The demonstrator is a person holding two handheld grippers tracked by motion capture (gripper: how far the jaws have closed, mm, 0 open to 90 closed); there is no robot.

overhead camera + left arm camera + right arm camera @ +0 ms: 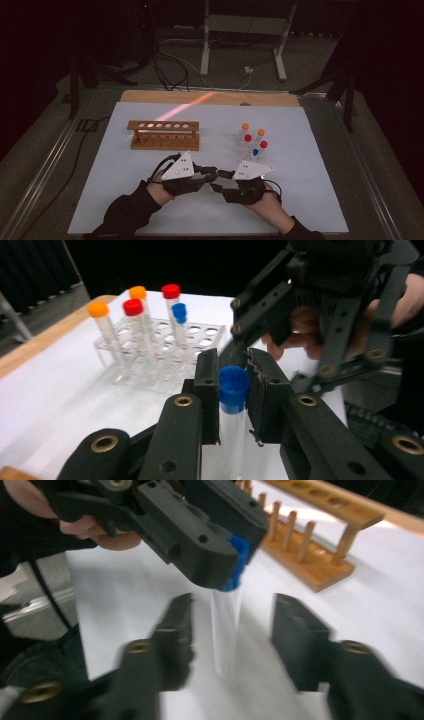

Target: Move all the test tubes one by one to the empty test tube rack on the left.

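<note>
Left gripper view: blue-capped tube in left tool

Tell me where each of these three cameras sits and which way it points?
High view: above the table, looking forward and down; forearms, left tool, right tool.
Left gripper view: rides the left tool, facing the clear rack; its pads clamp the blue-capped tube.
Right gripper view: rides the right tool, jaws open, facing the wooden rack.
Both gripper views share that tube.
</note>
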